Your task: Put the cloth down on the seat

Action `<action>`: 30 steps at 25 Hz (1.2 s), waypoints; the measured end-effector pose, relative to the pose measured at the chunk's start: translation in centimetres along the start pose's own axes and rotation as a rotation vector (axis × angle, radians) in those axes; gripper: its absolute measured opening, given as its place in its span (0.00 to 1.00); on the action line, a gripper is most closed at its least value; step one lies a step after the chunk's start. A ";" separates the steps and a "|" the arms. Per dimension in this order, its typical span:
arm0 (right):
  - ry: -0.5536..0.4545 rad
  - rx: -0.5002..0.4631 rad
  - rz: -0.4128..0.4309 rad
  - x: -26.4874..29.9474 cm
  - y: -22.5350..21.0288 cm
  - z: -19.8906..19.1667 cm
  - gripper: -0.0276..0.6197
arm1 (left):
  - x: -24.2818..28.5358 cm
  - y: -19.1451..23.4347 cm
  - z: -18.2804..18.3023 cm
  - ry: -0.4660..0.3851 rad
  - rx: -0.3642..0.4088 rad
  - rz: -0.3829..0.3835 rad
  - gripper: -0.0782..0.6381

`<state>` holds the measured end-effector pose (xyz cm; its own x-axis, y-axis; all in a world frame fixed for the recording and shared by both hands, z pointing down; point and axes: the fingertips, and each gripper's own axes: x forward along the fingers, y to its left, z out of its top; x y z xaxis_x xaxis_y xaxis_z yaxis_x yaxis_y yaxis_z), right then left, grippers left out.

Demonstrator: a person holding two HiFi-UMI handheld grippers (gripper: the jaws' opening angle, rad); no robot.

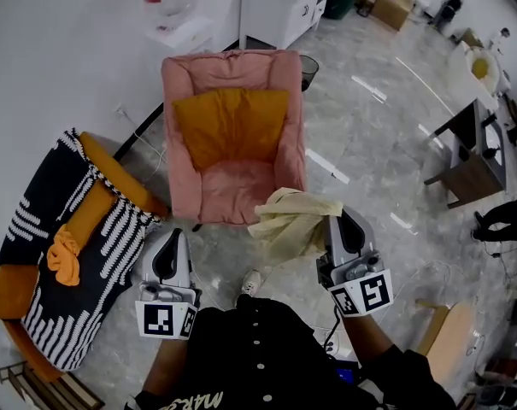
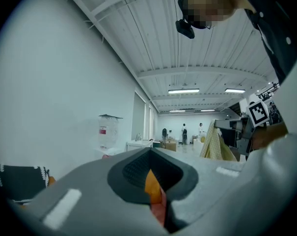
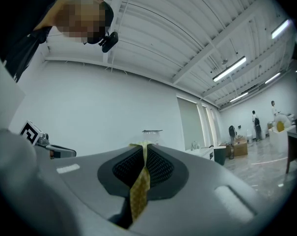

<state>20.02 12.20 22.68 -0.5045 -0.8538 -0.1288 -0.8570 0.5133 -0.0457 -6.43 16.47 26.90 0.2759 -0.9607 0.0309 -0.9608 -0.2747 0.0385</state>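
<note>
The right gripper (image 1: 341, 222) is clamped on an edge of the pale yellow cloth (image 1: 288, 220), which hangs in loose folds at the near right corner of the pink armchair (image 1: 183, 135), not yet on its seat (image 1: 232, 190). The left gripper (image 1: 168, 239), near left, is closed on nothing. The cloth looks light and limp, so it should drape wherever it is lowered; pinching a second edge would likely help spread it.
</note>
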 end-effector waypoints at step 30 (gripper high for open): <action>-0.003 0.000 0.043 9.2 -3.8 -1.4 0.10 | 8.1 3.6 -0.7 0.004 -0.009 0.041 0.11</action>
<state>18.52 2.29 23.08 -0.5402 -0.8309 -0.1336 -0.8348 0.5492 -0.0400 -7.67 7.74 28.00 0.2365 -0.9710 0.0365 -0.9710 -0.2347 0.0457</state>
